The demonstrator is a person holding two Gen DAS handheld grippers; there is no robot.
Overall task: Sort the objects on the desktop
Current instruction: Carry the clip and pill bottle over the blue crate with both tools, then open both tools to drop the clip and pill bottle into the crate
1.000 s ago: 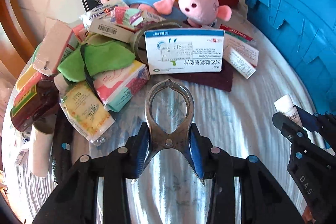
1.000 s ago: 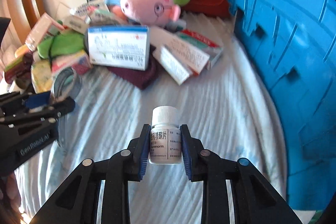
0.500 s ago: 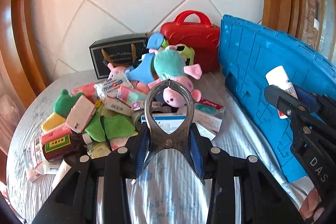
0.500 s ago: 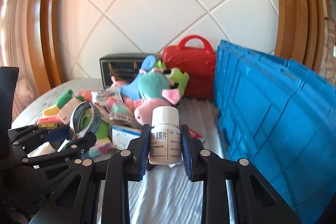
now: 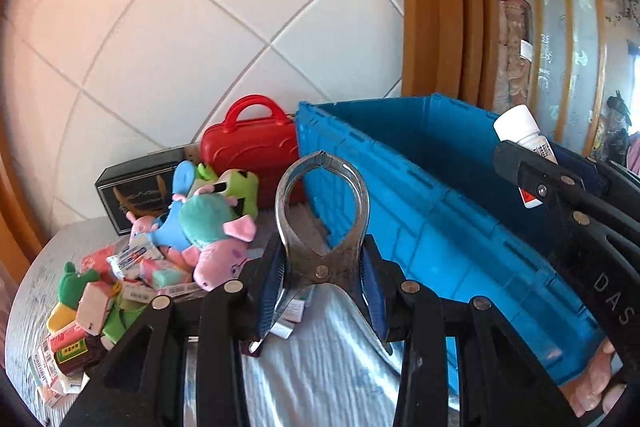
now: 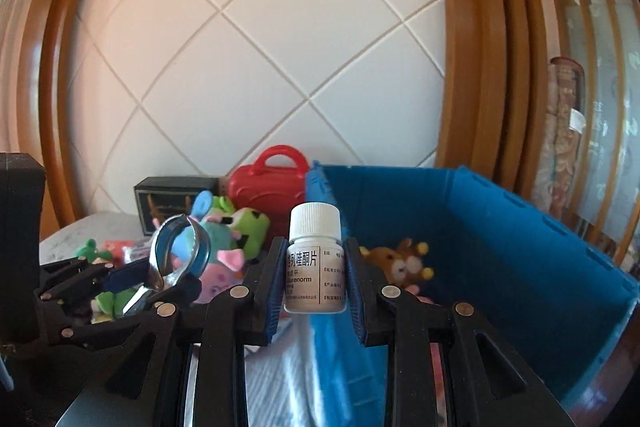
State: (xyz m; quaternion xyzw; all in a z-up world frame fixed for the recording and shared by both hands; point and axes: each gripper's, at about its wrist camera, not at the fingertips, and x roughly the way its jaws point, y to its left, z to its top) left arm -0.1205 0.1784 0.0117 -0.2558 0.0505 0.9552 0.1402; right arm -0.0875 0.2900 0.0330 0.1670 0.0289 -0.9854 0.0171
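Backing the cluttered round table (image 5: pixel 28 291) is a white tiled wall (image 5: pixel 180 27). Left gripper (image 5: pixel 322 269) jaws clamp the metal pliers (image 5: pixel 322 211); right gripper (image 6: pixel 314 275) jaws grip the pill bottle (image 6: pixel 314 259) above the blue crate (image 6: pixel 520 247).

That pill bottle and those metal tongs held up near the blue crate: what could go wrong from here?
The pill bottle is pinched only at its sides by the right hand-held gripper, so it might slip. The metal tongs stick far out of the left hand-held gripper and could catch the blue crate rim. A drop might land on the stuffed toy inside.
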